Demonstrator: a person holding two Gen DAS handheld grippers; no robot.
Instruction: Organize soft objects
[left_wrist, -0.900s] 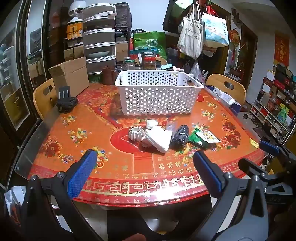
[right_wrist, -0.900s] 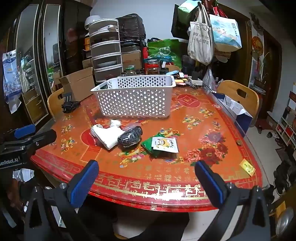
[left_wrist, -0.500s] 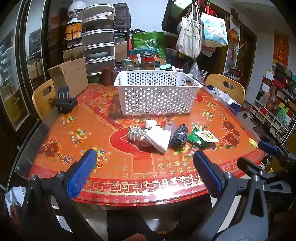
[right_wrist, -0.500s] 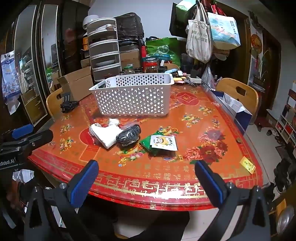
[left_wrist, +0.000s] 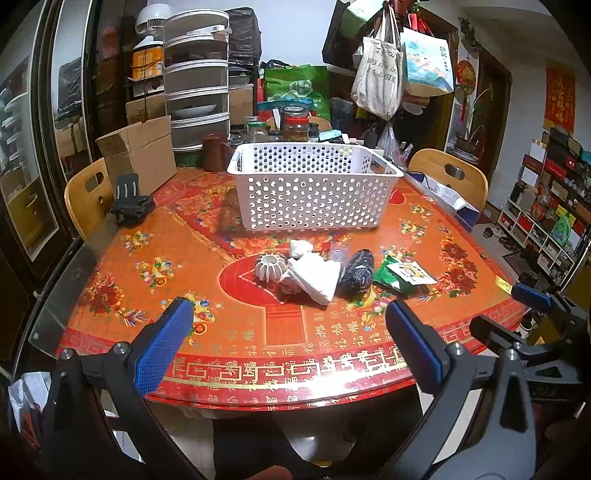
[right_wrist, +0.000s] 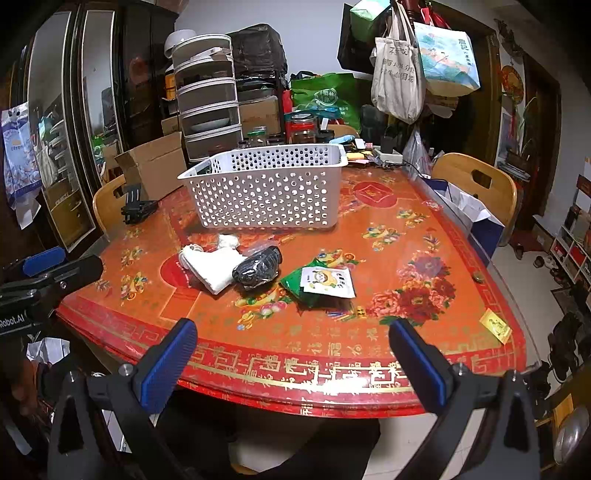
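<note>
Left wrist view: no real change against half a second ago. Left hand-held gripper (left_wrist: 286, 343) and right hand-held gripper (right_wrist: 291, 360) released, empty. Soft items (left_wrist: 314, 275) on desk (left_wrist: 147, 280), basket (left_wrist: 314, 192) at 12 o'clock. Sorting not begun.

Both cameras look forward and downward from the near edge of a red patterned table (left_wrist: 236, 332), each framed by its own blue-padded fingers (left_wrist: 162, 343) at the bottom. The left wrist view faces the white basket (left_wrist: 314, 192) almost square-on. The right wrist view, set further right, sees the basket (right_wrist: 266, 192) at an angle and more of the table's right side. Both share the basket, the white cloth (left_wrist: 314, 275) and the dark bundle (right_wrist: 258, 267) mid-table, and each catches the other gripper at its edge.
</note>
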